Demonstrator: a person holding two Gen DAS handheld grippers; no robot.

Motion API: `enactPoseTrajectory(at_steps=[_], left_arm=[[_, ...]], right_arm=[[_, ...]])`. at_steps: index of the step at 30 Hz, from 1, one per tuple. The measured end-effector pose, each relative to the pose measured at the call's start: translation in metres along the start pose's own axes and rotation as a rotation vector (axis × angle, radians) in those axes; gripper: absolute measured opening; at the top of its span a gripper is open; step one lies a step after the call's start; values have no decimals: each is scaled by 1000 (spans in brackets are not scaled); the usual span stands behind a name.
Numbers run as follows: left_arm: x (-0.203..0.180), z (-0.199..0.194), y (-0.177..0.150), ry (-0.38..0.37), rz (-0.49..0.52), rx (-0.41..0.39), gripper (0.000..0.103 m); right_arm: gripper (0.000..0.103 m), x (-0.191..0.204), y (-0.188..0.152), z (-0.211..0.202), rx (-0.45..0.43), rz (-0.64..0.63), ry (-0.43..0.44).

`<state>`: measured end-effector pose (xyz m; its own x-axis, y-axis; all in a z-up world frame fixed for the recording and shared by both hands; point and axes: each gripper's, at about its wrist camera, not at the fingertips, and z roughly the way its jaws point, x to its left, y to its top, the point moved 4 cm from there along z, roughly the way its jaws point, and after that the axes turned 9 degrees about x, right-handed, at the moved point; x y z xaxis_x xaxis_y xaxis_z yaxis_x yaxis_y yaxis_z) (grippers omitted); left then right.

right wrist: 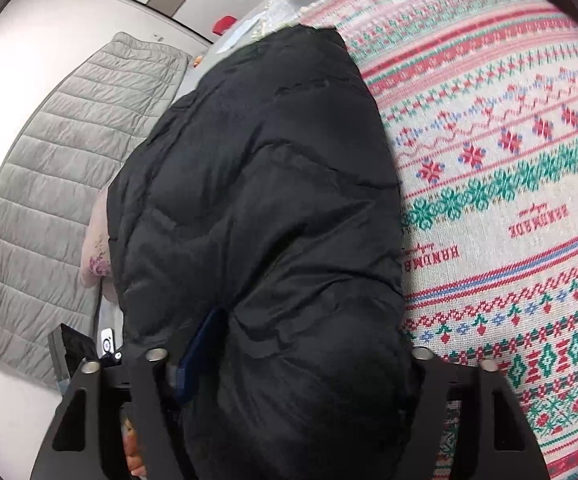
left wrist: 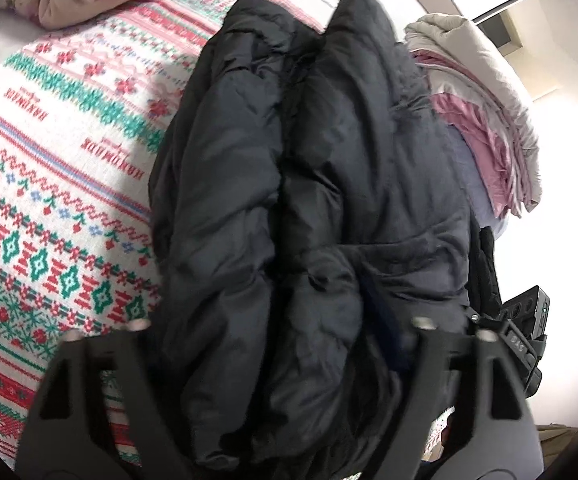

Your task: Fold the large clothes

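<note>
The black puffer jacket (left wrist: 309,200) is lying bunched on the patterned blanket (left wrist: 49,160). Its near end is sitting between the fingers of the left gripper (left wrist: 277,332) and right gripper (right wrist: 289,356). Both seem to be squeezing it.

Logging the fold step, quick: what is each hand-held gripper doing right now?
Left hand-held gripper: closed on the black puffer jacket.
Right hand-held gripper: closed on the same jacket.
</note>
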<state>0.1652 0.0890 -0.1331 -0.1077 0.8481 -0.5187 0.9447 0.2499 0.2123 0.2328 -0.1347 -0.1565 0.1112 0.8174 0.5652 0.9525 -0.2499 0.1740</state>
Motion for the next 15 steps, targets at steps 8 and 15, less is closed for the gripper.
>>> enactPoseTrajectory(at_steps=[8, 15], left_arm=[[-17, -12, 3, -30, 18, -57, 30], [-41, -17, 4, -64, -4, -89, 23]], right_arm=[[27, 33, -7, -20, -132, -141, -119], [22, 61, -12, -44, -269, -287, -270]])
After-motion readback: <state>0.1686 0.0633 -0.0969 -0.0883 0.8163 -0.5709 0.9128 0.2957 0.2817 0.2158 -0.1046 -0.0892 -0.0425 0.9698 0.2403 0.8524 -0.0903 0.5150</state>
